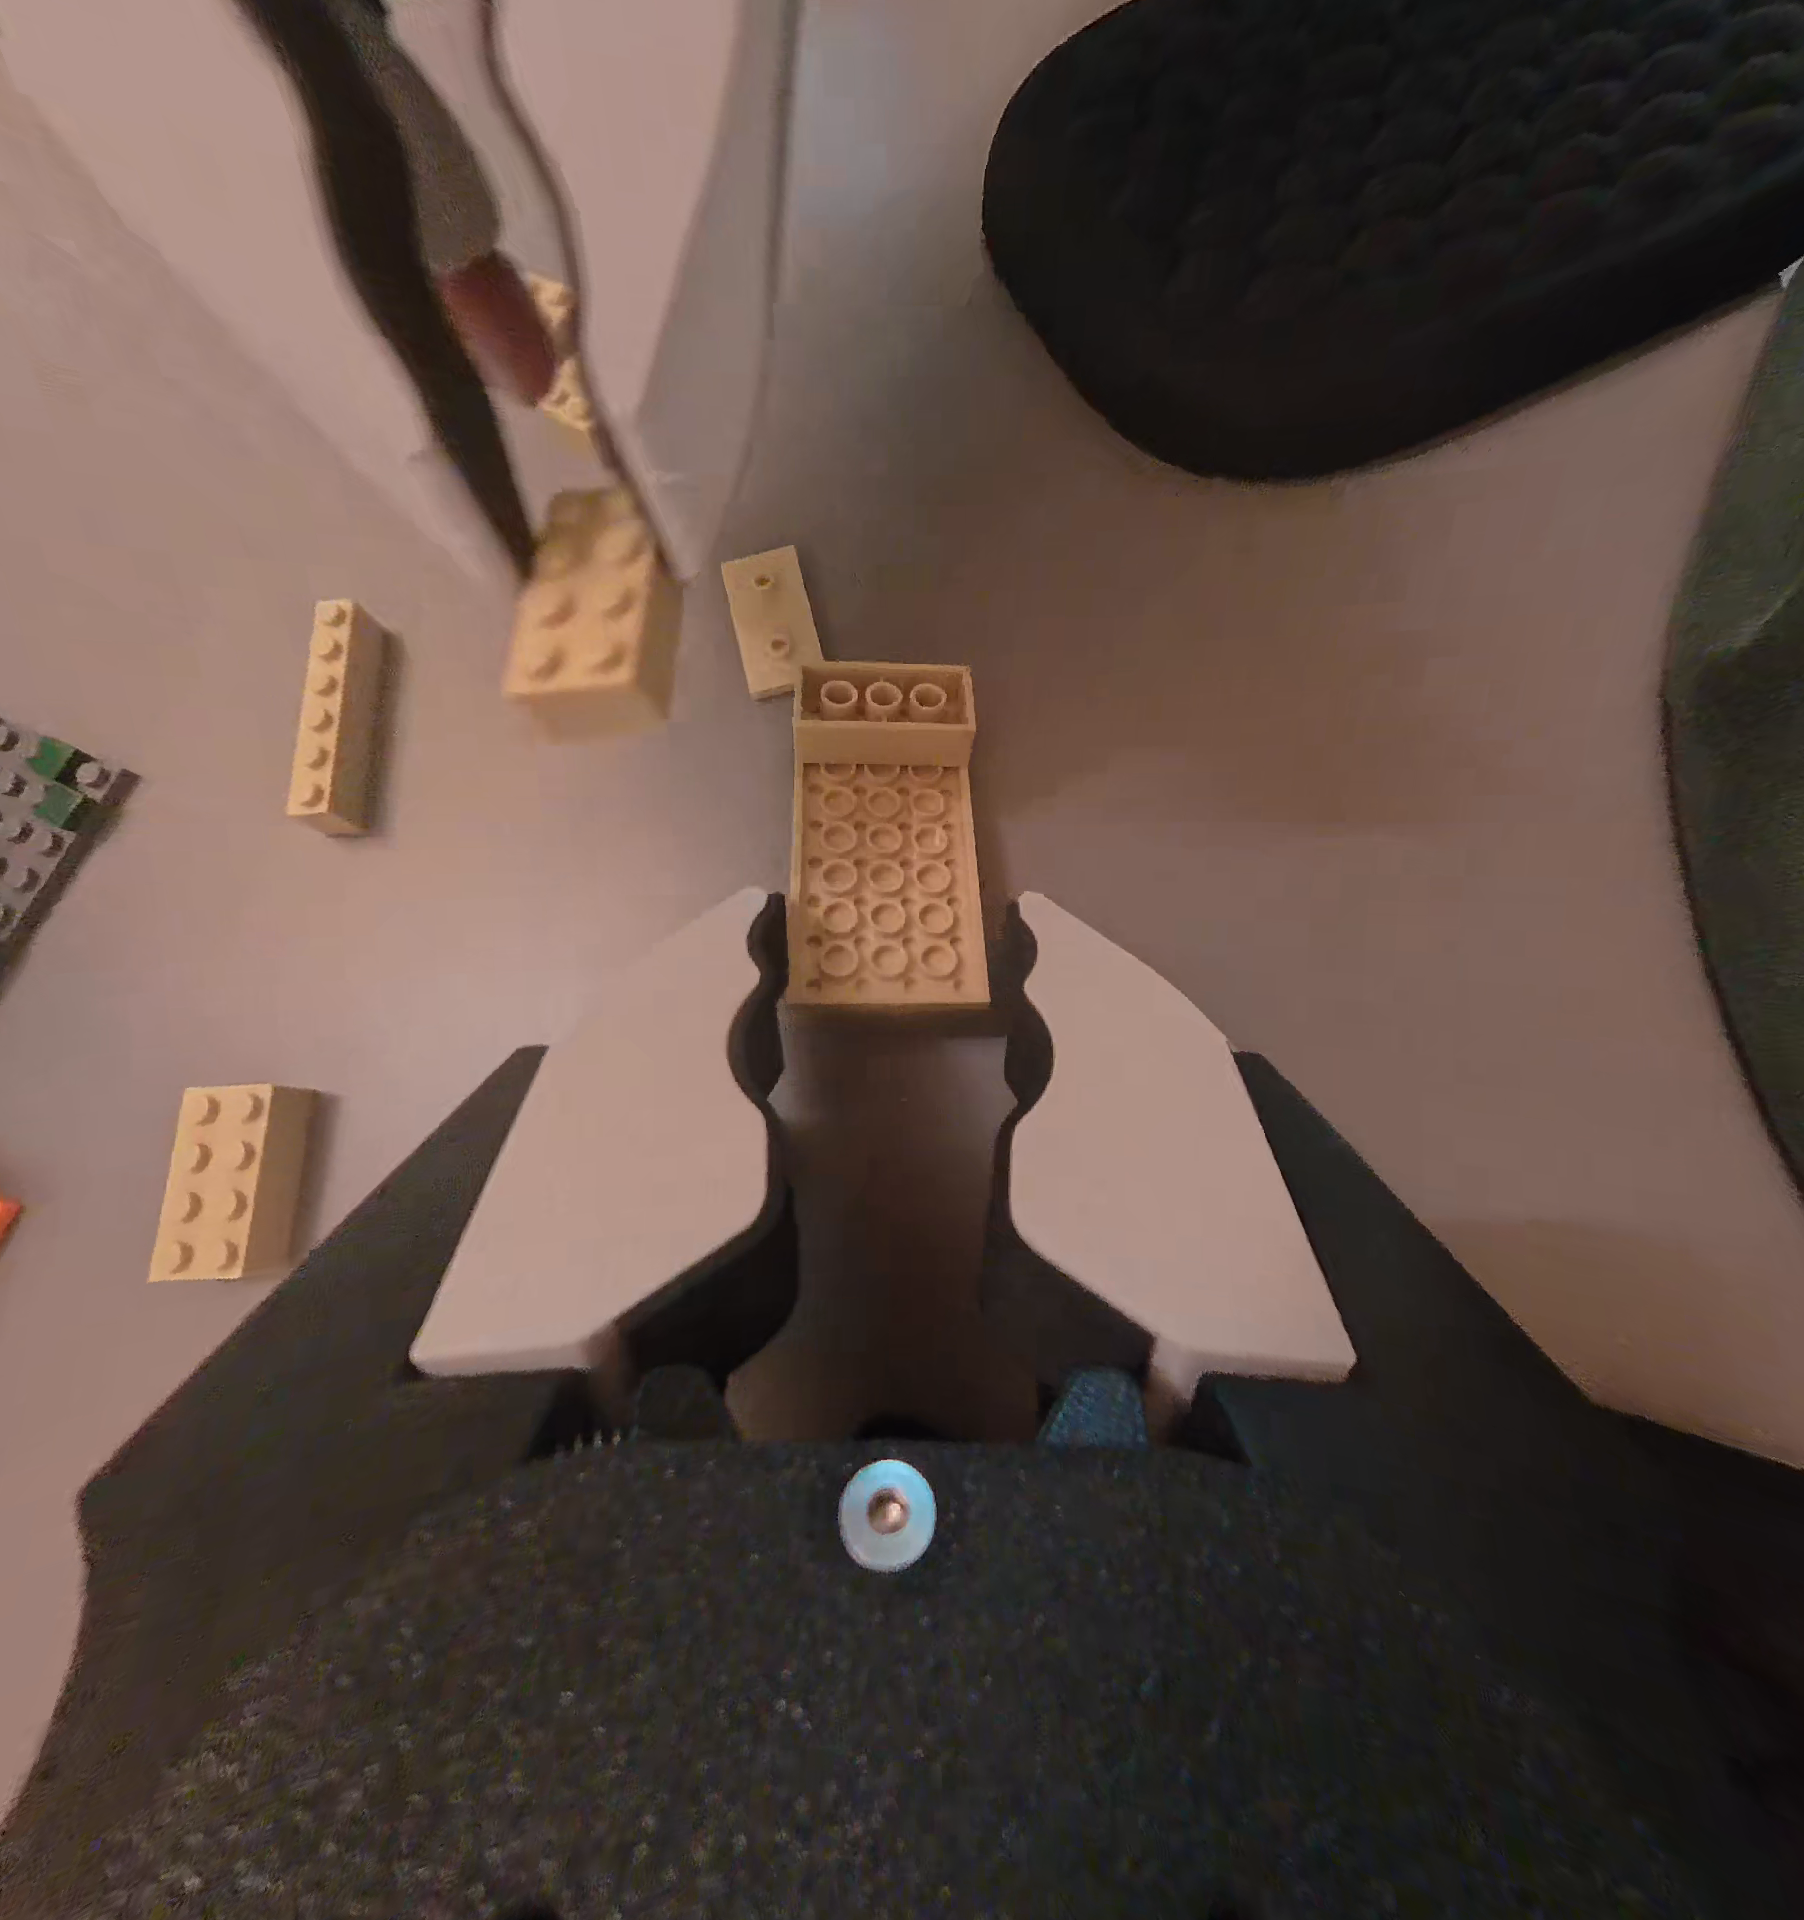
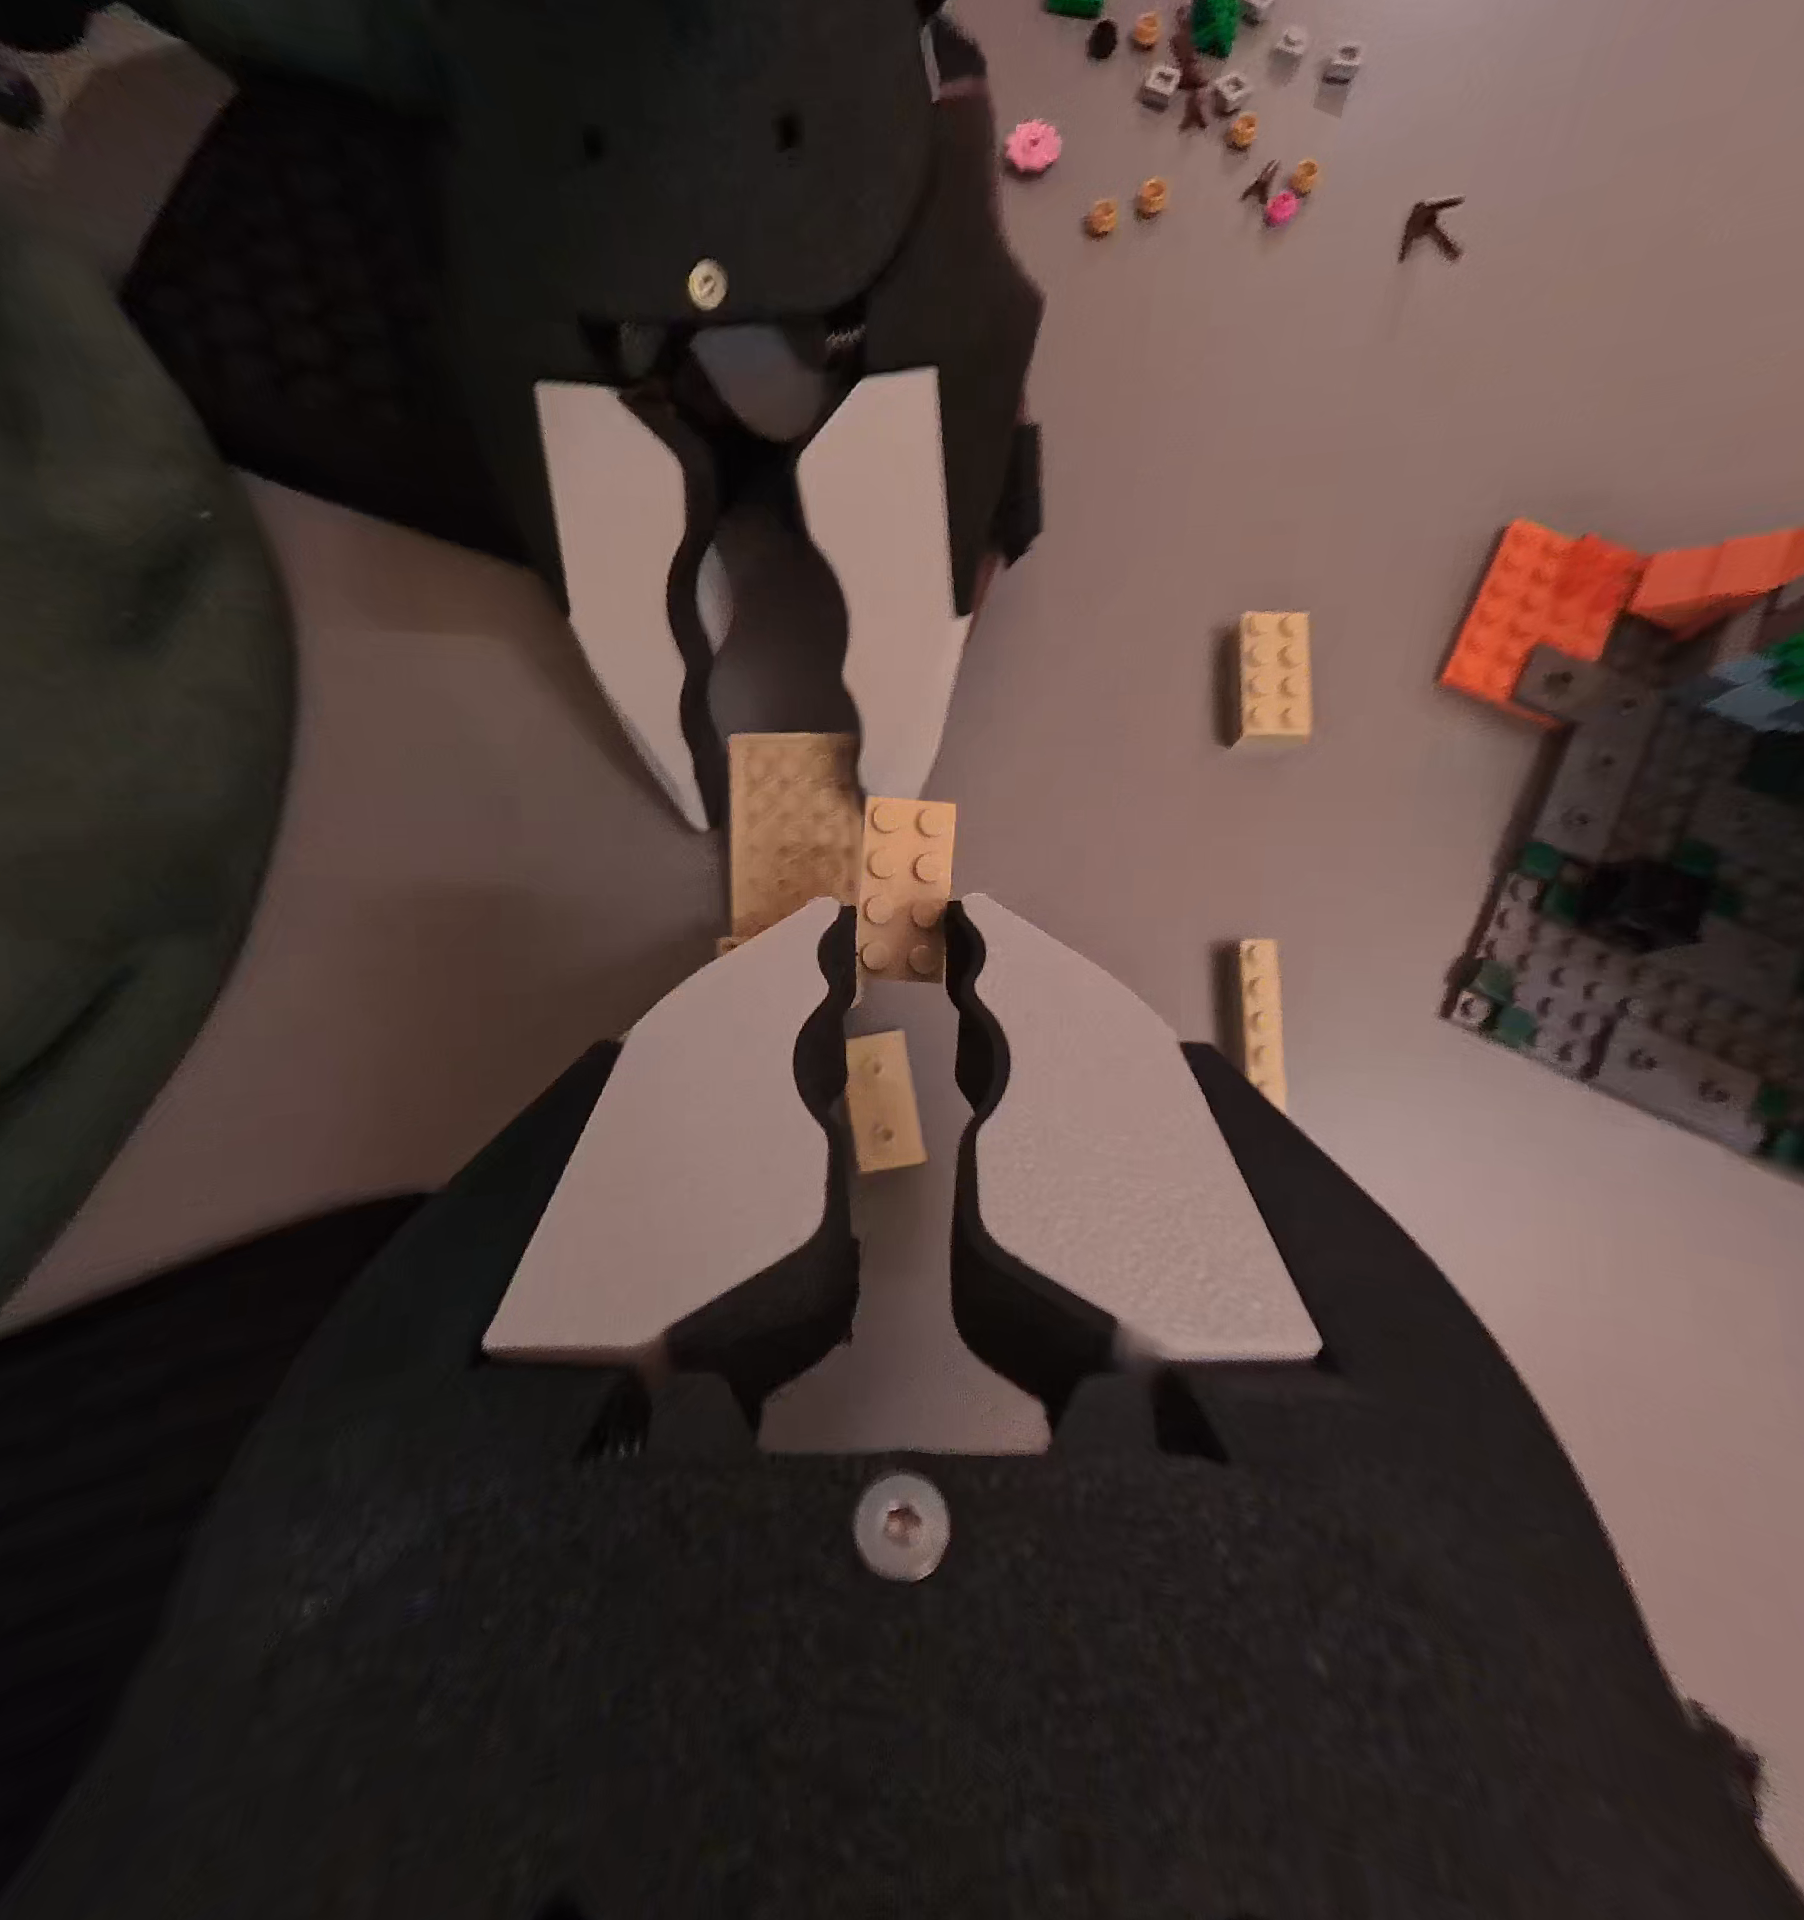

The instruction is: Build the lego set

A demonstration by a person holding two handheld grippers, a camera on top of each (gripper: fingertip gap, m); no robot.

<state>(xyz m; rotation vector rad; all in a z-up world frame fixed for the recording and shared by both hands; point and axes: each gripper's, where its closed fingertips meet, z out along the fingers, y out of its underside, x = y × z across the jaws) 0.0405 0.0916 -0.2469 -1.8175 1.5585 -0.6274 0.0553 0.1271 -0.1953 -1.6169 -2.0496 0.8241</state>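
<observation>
My left tool (image 1: 890,935) clenches the near end of an upturned tan plate (image 1: 885,883), a tan brick stuck at its far end. My right tool (image 2: 898,925) grips a tan 2x4 brick (image 2: 905,883) beside that plate. Loose tan bricks (image 1: 335,717) lie on the worktop (image 1: 1293,831) to the left.

Tan brick (image 2: 903,899) between right gripper (image 2: 900,920) tips, seemingly gripped.

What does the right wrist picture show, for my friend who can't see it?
The right gripper pinches a tan two-by-four brick above the grey table. Facing it, the left gripper holds an upside-down tan plate. A partly built grey, green and orange model sits to the right.
</observation>
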